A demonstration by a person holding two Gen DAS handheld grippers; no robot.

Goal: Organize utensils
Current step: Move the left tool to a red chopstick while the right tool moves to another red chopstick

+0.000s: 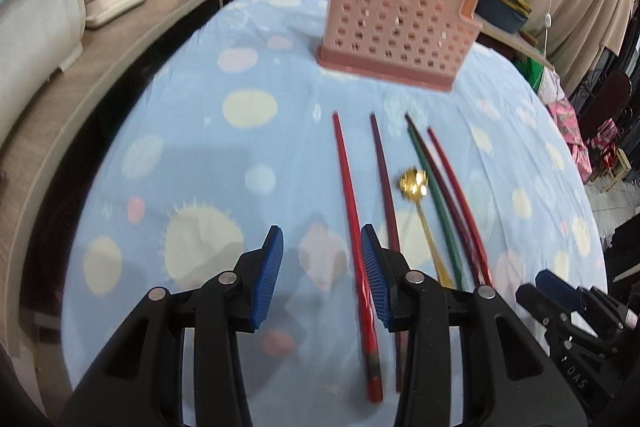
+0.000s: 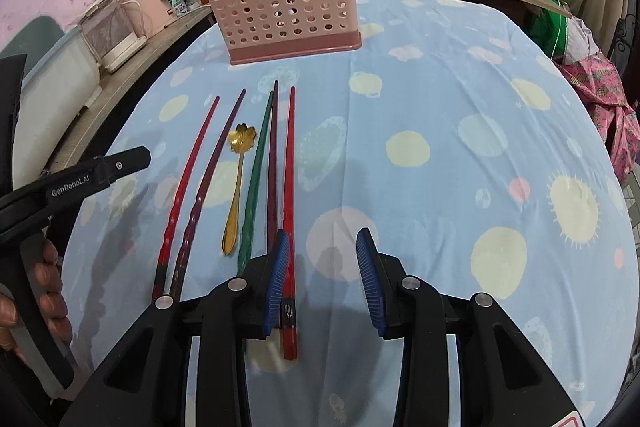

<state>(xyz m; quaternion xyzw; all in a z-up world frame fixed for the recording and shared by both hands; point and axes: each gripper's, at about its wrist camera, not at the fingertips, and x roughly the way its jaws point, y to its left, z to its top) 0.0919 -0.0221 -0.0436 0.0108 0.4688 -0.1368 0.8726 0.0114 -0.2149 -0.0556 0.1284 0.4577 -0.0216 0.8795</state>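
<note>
While both grippers are hanging over the near ends of the utensils, neither is holding anything: the left gripper (image 1: 322, 275) is standing partly open with only cloth between its pads, the leftmost red chopstick (image 1: 352, 211) lying just inside its right pad; the right gripper (image 2: 323, 281) is likewise partly open and empty, the rightmost red chopstick (image 2: 289, 187) running beside its left pad.

Five chopsticks and the gold spoon (image 2: 237, 183) are lying side by side at about 11 o'clock from the right gripper, pointing toward the pink perforated caddy (image 2: 280, 15) at 12 o'clock, which already seems to be holding a few sticks. Picking well probably means centring one stick between the pads, pinching near its thick end, and lifting before tilting it toward the caddy; the sticks are thin and could roll on the soft cloth.

Underneath, the blue dotted tablecloth (image 2: 460, 99) is covering the table. Pots, bottles, tomatoes and pink appliances are crowding the shelves from 9 to 2 o'clock.
</note>
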